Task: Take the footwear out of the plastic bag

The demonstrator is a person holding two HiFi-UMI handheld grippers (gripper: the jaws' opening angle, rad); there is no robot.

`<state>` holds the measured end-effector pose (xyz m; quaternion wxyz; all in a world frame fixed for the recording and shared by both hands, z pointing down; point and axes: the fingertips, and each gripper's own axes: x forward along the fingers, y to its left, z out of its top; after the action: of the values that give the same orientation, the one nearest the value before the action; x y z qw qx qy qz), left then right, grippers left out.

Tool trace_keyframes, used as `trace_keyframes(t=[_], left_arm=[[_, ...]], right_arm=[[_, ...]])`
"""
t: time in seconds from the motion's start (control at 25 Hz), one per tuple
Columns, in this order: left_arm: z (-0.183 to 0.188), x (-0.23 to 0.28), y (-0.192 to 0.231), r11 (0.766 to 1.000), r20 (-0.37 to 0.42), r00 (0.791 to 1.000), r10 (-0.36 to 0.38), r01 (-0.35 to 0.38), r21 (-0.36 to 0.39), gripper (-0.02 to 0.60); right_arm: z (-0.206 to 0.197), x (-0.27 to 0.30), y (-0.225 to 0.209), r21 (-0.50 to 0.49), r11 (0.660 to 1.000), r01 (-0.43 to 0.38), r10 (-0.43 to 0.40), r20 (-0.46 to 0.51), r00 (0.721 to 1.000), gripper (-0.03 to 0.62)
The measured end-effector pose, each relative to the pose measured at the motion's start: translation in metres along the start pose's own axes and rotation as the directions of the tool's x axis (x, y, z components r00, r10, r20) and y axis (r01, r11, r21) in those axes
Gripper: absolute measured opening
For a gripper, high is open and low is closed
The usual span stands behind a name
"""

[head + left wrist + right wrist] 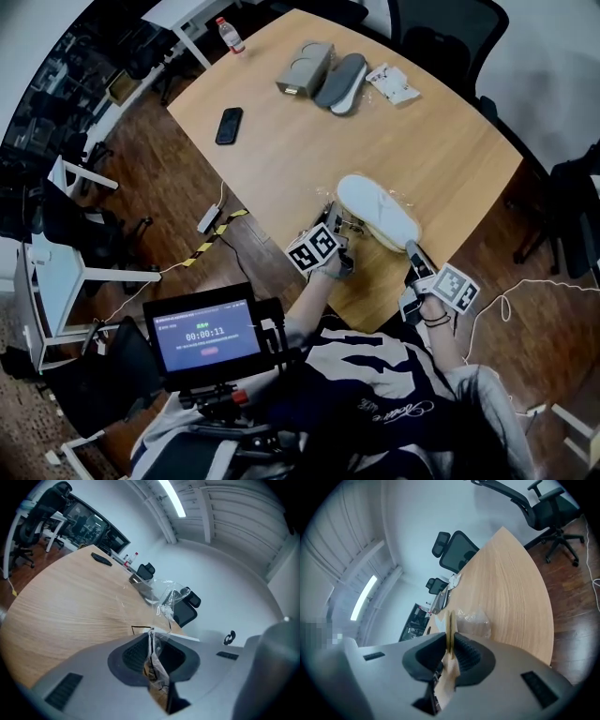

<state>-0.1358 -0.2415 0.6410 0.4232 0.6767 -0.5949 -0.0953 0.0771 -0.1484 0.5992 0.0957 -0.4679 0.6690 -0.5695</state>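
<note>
A white slipper (377, 210) lies near the table's front edge, partly inside a crumpled clear plastic bag (345, 221). My left gripper (334, 246) is at the slipper's left side and is shut on a strip of the bag; in the left gripper view the film (168, 600) runs up from between the pads of the left gripper (151, 635). My right gripper (413, 255) is at the slipper's near end. In the right gripper view the right gripper (449, 637) is shut on a thin beige edge of the slipper (450, 619), with the bag (474, 620) bunched just beyond.
On the wooden table (441, 141), a grey slipper pair (321, 71) and a white packet (392, 82) lie at the far side, a black phone (229, 125) to the left, a bottle (230, 36) at the far corner. Office chairs (441, 37) stand around. A screen (208, 335) sits at my chest.
</note>
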Motion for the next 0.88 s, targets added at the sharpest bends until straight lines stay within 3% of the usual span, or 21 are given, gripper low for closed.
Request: trace_keyframes(t=[0.08, 0.2, 0.32, 0.44, 0.48, 0.56, 0.64, 0.72, 0.84, 0.88], left_arm=[[-0.004, 0.004, -0.009, 0.997, -0.054, 0.997, -0.060, 0.062, 0.043, 0.072], [-0.013, 0.008, -0.023, 0.981, -0.170, 0.977, -0.128, 0.150, 0.121, 0.209], [-0.015, -0.002, -0.023, 0.958, -0.271, 0.957, -0.099, 0.166, 0.236, 0.360], [-0.009, -0.023, -0.013, 0.902, -0.319, 0.948, -0.015, 0.150, 0.404, 0.365], [-0.008, -0.028, -0.012, 0.893, -0.323, 0.946, -0.012, 0.156, 0.421, 0.365], [-0.005, -0.039, -0.012, 0.919, -0.306, 0.950, -0.058, 0.170, 0.356, 0.364], [0.004, -0.051, -0.013, 0.958, -0.247, 0.961, -0.122, 0.180, 0.225, 0.364], [0.016, -0.065, -0.014, 0.969, -0.183, 0.969, -0.166, 0.194, 0.150, 0.362], [0.028, -0.086, -0.021, 0.949, -0.159, 0.966, -0.201, 0.233, 0.212, 0.362], [0.028, -0.091, -0.025, 0.937, -0.164, 0.964, -0.211, 0.247, 0.245, 0.360]], right_arm=[[-0.001, 0.005, -0.007, -0.048, 0.999, 0.021, -0.021, -0.007, 1.000, 0.052], [-0.003, 0.010, -0.024, -0.135, 0.988, 0.071, -0.073, -0.014, 0.997, 0.054], [-0.006, 0.011, -0.034, -0.161, 0.980, 0.118, -0.121, -0.010, 0.993, 0.056], [-0.009, 0.011, -0.037, -0.172, 0.974, 0.144, -0.147, 0.000, 0.989, 0.057], [-0.009, 0.011, -0.038, -0.176, 0.974, 0.145, -0.148, 0.000, 0.989, 0.058], [-0.008, 0.012, -0.041, -0.172, 0.976, 0.132, -0.135, -0.009, 0.991, 0.060], [-0.011, 0.013, -0.041, -0.186, 0.975, 0.126, -0.133, -0.025, 0.991, 0.066], [-0.022, 0.010, -0.039, -0.254, 0.955, 0.155, -0.172, -0.047, 0.984, 0.086], [-0.047, 0.001, -0.033, -0.384, 0.901, 0.201, -0.253, -0.090, 0.963, 0.206], [-0.053, -0.004, -0.034, -0.413, 0.884, 0.220, -0.278, -0.086, 0.957, 0.209]])
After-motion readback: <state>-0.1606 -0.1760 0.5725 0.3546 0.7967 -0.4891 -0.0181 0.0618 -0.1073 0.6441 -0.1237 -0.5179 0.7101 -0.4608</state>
